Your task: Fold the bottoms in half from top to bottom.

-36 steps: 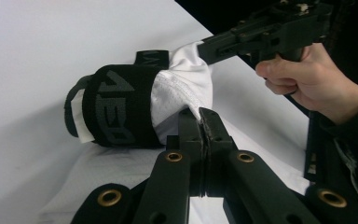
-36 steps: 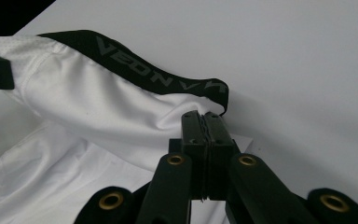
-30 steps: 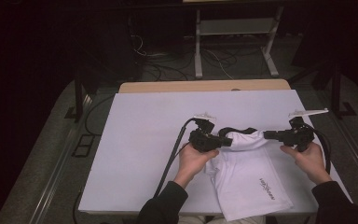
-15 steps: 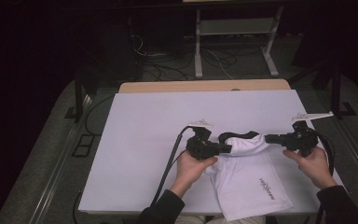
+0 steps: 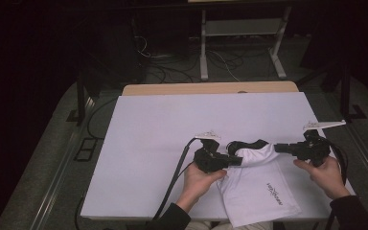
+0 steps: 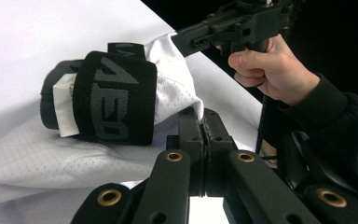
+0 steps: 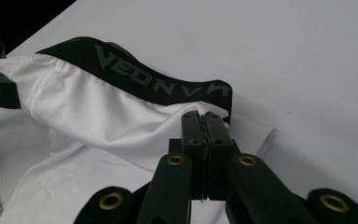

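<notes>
Garment: white mesh shorts (image 5: pixel 258 189) are lying on the near right part of the table (image 5: pixel 172 134), the black waistband (image 5: pixel 247 143) at the far end, the legs running toward the near edge.
Left gripper (image 5: pixel 232 161): jaws are clenched on the white fabric just below the waistband, at its left end; in the left gripper view (image 6: pixel 204 126) the cloth is bunching against the closed tips.
Right gripper (image 5: pixel 279 148): jaws are pinching the white fabric just under the waistband's right end (image 7: pixel 205 116), closed tight on it.
Waistband state: it is arching between the two grips, twisted at the left end, where it is folding over on itself (image 6: pixel 114 102).
Step in hand, as judged: the person appears to be spreading or lifting the top edge of the shorts to flatten or fold them.
Doing it well: keep both grips level and pull apart evenly until the band is lying straight; untwist the left end before tensioning.
Risk: the mesh is thin and may be slipping from the tips if tugged sharply.
</notes>
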A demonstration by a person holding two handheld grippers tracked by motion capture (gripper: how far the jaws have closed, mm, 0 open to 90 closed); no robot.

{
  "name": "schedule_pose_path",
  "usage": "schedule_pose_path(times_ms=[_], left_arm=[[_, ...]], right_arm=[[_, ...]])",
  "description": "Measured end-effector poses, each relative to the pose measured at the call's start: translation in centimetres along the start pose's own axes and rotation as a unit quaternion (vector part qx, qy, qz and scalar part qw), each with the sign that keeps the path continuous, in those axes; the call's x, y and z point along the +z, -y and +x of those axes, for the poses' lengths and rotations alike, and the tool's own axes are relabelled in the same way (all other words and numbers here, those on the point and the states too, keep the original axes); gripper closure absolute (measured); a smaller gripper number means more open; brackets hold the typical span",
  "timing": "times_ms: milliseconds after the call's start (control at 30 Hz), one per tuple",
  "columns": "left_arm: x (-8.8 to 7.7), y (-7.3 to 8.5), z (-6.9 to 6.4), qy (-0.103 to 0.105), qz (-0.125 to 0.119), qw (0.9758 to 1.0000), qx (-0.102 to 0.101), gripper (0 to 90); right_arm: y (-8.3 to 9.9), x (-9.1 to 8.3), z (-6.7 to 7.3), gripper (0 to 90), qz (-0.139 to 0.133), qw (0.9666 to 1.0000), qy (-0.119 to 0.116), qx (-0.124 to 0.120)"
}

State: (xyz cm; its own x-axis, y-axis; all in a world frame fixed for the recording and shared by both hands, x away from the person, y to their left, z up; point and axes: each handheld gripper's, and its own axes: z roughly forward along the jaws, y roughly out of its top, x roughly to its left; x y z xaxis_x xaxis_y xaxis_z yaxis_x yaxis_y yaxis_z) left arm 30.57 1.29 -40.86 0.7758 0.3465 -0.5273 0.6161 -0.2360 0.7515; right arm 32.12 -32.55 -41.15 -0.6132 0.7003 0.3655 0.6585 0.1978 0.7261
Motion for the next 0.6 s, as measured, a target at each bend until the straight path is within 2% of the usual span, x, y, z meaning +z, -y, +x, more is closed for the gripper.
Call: schedule_pose_path(times_ms=[233, 600], left_arm=[[0.0, 1.2, -0.7, 0.01, 0.002, 0.9999, 0.004, 87.3], [0.2, 2.7, -1.3, 0.025, -0.001, 0.9997, -0.003, 87.3]], right_arm=[[0.8, -0.3, 0.2, 87.7, 0.012, 0.9999, -0.005, -0.002], [1.6, -0.5, 0.7, 87.7, 0.025, 0.9996, -0.013, -0.004]])
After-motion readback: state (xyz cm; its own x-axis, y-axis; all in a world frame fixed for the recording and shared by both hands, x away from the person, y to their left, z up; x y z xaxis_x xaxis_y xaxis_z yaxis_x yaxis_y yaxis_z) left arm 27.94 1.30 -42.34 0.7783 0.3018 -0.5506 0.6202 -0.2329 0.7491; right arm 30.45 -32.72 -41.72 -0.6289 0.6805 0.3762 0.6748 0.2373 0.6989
